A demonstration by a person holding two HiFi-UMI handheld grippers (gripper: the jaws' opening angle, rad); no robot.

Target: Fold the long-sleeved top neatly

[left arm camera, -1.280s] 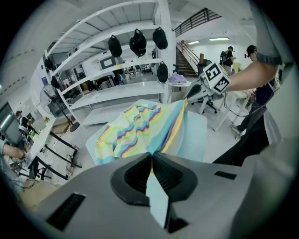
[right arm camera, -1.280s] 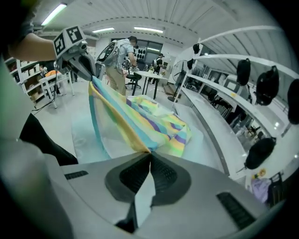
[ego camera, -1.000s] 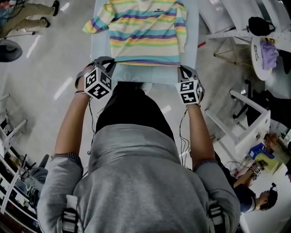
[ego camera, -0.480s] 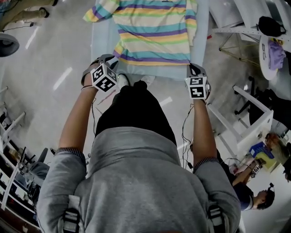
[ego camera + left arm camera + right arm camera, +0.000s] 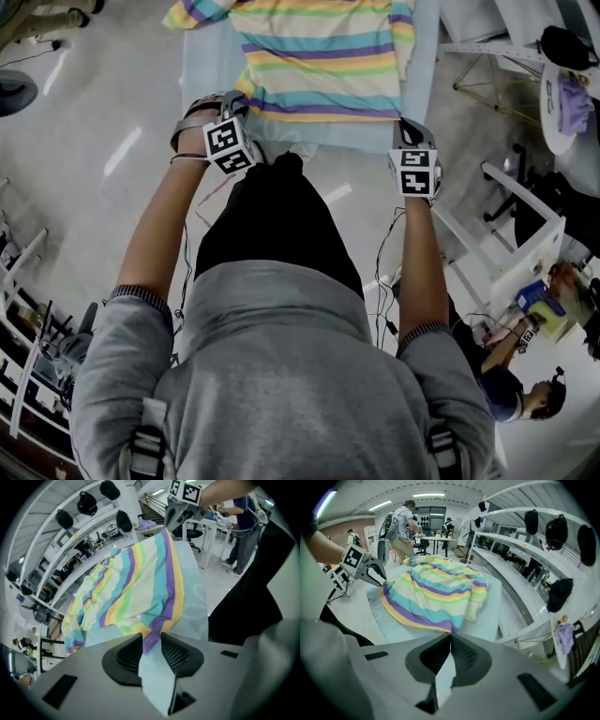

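The striped long-sleeved top (image 5: 319, 47) lies spread on a light blue table (image 5: 211, 66). My left gripper (image 5: 239, 101) is at the hem's near left corner. Its jaws have just been opening, and in the left gripper view the purple hem (image 5: 152, 637) sits loosely between the parted pads of the left gripper (image 5: 151, 639). My right gripper (image 5: 401, 122) is at the near right corner. In the right gripper view the right gripper (image 5: 451, 635) is shut on the hem of the top (image 5: 436, 592). The left sleeve hangs off the table's far left.
A round white table with a purple cloth (image 5: 560, 94) and a white frame (image 5: 525, 244) stand to the right. One person sits at the lower right (image 5: 520, 394). Other people stand at desks beyond the table (image 5: 405, 522). Shelves with black objects run along the wall (image 5: 553, 531).
The left gripper has sunk toward the table and slid right to the hem's corner. The right gripper dropped a little, then held still. The hem now lies at the table's near edge.
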